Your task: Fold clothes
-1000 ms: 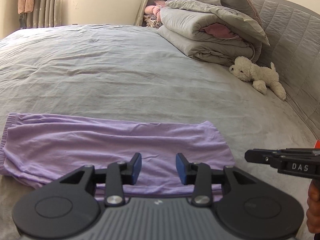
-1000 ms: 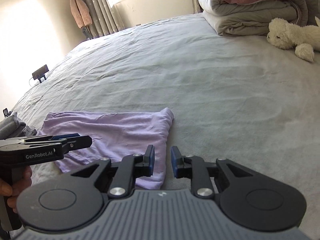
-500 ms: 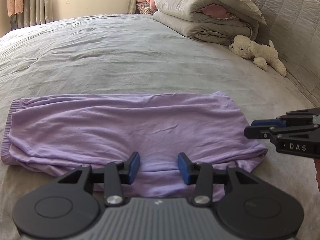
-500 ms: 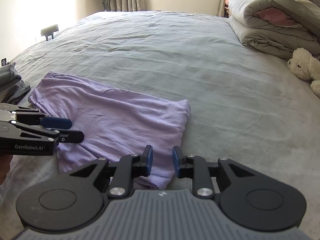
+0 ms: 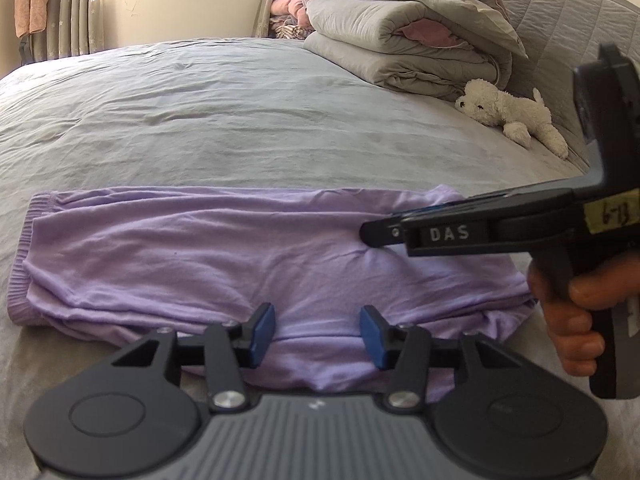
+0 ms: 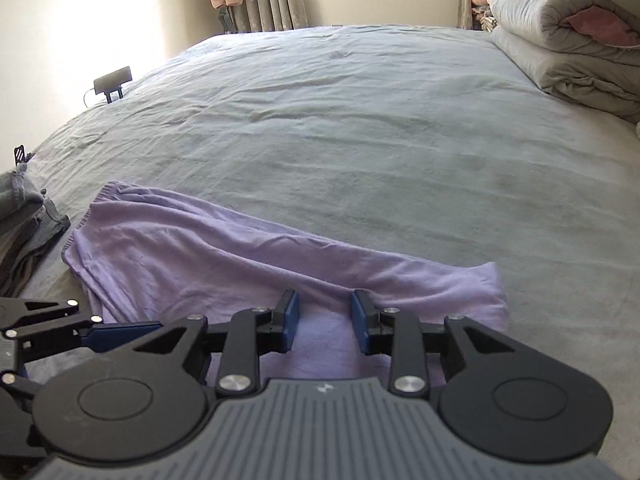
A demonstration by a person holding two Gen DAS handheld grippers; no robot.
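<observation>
Grey bed (image 5: 240,120) carries the lilac garment (image 5: 224,256), already folded into a long flat band (further folds look left to do). Left gripper (image 5: 318,330) and right gripper (image 6: 325,322) hover over its near edge, jaws apart, holding nothing

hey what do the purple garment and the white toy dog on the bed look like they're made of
The purple garment looks like thin, matte jersey knit, probably cotton: soft wrinkles and a ribbed edge. The white toy dog looks like fluffy plush with fuzzy pile; its fibre can't be told.
</observation>
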